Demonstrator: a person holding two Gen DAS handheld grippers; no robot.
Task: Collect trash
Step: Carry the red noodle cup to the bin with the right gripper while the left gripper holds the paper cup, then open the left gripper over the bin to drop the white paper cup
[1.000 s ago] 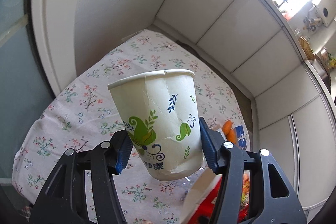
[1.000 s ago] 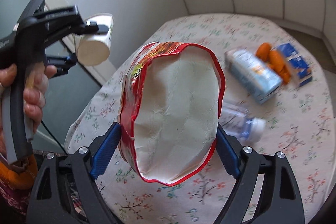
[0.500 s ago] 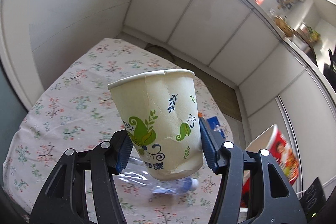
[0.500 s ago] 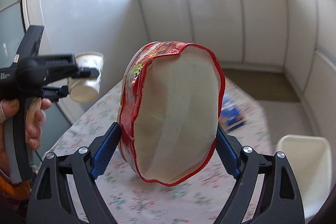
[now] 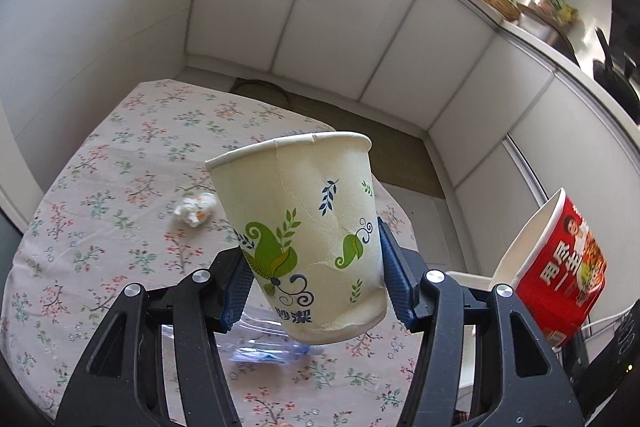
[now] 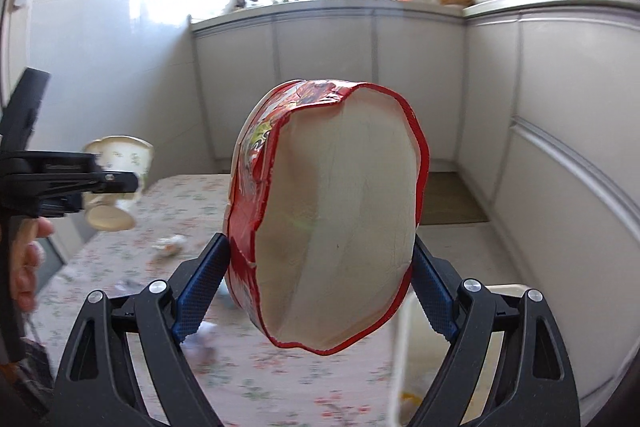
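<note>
My left gripper (image 5: 314, 281) is shut on a white paper cup (image 5: 304, 239) with green leaf print, held upright above the table. My right gripper (image 6: 320, 279) is shut on a red instant-noodle bowl (image 6: 332, 223), squeezed oval with its white inside facing the camera. The bowl also shows at the right of the left wrist view (image 5: 560, 267). The cup and left gripper show at the left of the right wrist view (image 6: 116, 183). A crumpled paper ball (image 5: 196, 209) and a clear plastic bottle (image 5: 264, 341) lie on the floral tablecloth (image 5: 120, 187).
A white bin (image 6: 496, 293) stands on the floor beside the table's right edge, below the bowl. White cabinets (image 5: 360, 27) wrap the back and right, with a cluttered counter on top. A doormat (image 5: 360, 143) lies beyond the table.
Both grippers have swung to the right, still holding the cup and the bowl. The carton and orange items have left view; the white bin has come closer under the right gripper.
</note>
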